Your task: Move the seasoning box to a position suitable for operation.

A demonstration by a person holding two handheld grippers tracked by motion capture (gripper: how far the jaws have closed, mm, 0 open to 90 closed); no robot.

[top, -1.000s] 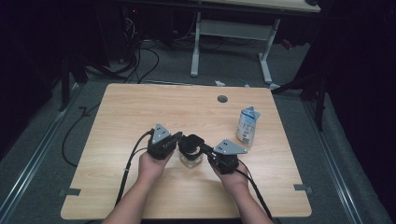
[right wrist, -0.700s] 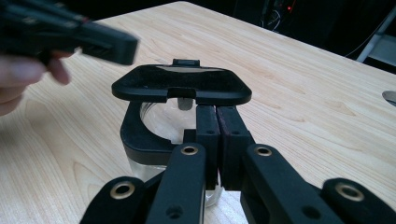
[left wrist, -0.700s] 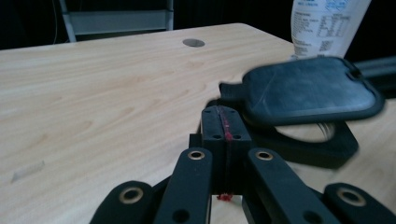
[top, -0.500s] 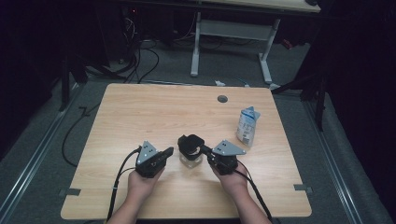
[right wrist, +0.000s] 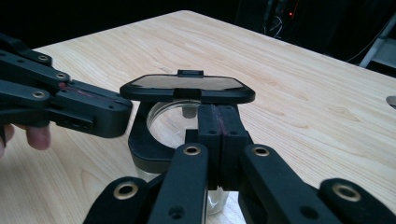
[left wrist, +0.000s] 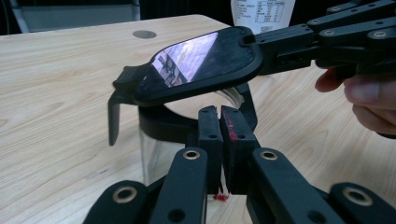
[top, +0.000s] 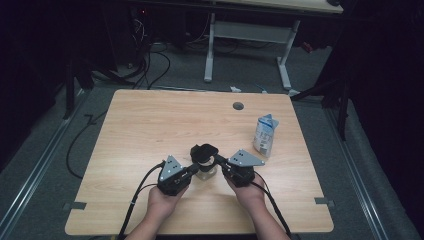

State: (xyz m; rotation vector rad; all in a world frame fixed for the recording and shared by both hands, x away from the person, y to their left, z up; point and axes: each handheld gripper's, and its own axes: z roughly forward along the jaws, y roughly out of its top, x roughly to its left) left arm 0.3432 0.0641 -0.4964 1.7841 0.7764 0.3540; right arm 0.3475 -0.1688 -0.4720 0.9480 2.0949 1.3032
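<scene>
A small clear glass jar [top: 206, 172] with a black collar and a black hinged lid [top: 204, 151] stands on the wooden table [top: 150, 125] near its front middle. The lid [left wrist: 201, 60] is swung up and tilted, and my right gripper [top: 217, 159] is shut on its edge from the right. My left gripper [top: 195, 169] points at the jar's collar [left wrist: 163, 123] from the left. Its jaws have just eased apart by a sliver, and nothing is between them. In the right gripper view the lid [right wrist: 187, 87] lies flat over the jar's mouth, just beyond my right gripper [right wrist: 217, 116].
A white and blue carton [top: 264, 135] stands upright at the right of the table, behind my right hand. A round cable hole [top: 238, 106] sits near the far edge. Cables trail from both grippers over the front edge. Desk legs stand on the floor beyond.
My left gripper drew back from the jar toward the front edge, then came a little way in again. The right gripper and the raised lid stayed put.
</scene>
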